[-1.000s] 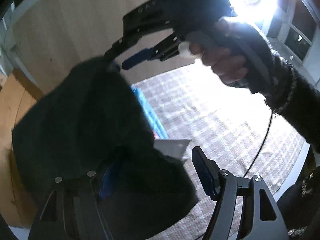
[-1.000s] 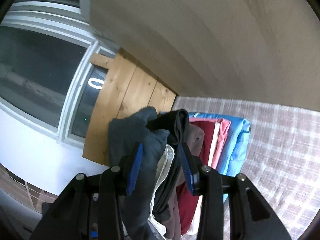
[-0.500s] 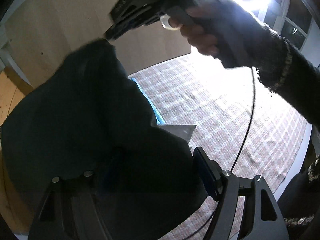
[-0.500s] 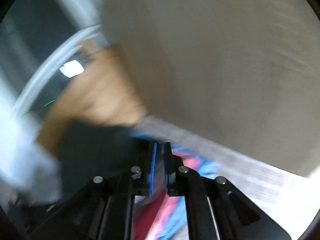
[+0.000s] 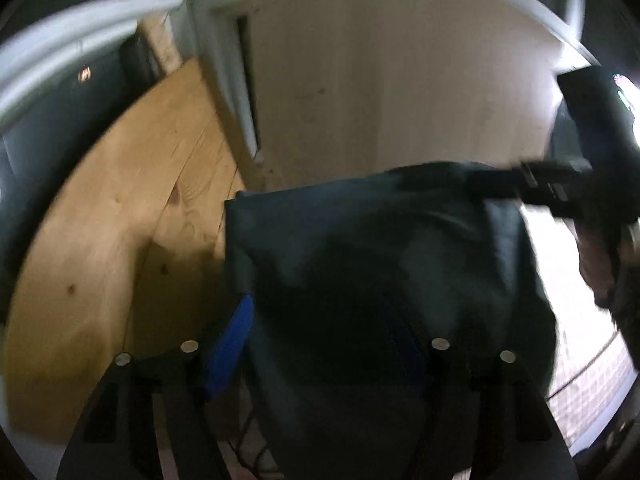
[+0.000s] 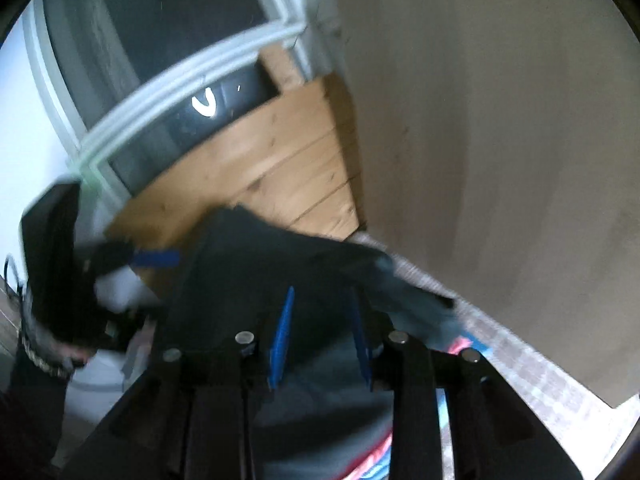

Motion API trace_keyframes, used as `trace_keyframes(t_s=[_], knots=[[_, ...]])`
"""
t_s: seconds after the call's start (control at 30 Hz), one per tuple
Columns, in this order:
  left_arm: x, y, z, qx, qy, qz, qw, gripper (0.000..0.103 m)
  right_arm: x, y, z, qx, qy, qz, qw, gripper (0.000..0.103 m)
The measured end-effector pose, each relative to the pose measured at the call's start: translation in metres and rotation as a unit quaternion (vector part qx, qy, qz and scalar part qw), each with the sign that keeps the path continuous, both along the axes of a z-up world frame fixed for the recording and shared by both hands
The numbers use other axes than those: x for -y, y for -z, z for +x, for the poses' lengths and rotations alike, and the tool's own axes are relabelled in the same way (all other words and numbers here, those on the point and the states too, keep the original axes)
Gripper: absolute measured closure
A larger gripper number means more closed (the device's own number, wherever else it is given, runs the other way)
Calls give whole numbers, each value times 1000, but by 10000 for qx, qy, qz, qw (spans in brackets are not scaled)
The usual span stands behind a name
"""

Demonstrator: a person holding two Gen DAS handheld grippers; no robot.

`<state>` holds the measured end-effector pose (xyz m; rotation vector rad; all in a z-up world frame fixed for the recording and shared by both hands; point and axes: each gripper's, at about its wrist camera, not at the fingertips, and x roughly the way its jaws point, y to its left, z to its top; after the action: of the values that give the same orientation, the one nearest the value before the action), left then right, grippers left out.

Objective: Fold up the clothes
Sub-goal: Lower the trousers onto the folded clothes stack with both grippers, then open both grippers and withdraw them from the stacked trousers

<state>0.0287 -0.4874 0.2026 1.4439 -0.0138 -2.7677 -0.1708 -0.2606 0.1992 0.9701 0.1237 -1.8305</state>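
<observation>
- Garment [image 5: 400,264], dark, hangs lifted between 2 grippers, stretched to open it for folding.
- Left gripper [image 5: 332,344] closing, cloth draped between its jaws; grip unclear.
- Right gripper [image 6: 320,332] at the garment's 3 o'clock corner, opening, cloth between its jaws.

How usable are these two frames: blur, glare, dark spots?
Left wrist view: motion blur throughout, the dark garment an underexposed mass, glare blown out at the right edge by the hand. Right wrist view: smeared too, worst at the left edge; a lamp reflection on the window; strong fisheye bending in both.
</observation>
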Motion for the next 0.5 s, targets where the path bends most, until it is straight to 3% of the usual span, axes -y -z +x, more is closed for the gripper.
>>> trace_keyframes(t_s=[0.13,0.2,0.3,0.4,0.5], knots=[[21,34,-33,249,69,-129,9996,33,22,33,-12,-305,336,757,9961,75],[28,40,-52,326,18,-15,9995,28,29,49,-27,-343,591,1062,9920,76],[30,48,-64,417,-18,100,9991,26,29,63,-41,-180,774,1177,9899,76],[27,30,-73,237,60,-125,9996,26,18,56,-38,-291,851,1184,9889,75],[28,10,-44,-43,-185,-141,9997,32,-1,27,-20,-521,925,922,9901,75]])
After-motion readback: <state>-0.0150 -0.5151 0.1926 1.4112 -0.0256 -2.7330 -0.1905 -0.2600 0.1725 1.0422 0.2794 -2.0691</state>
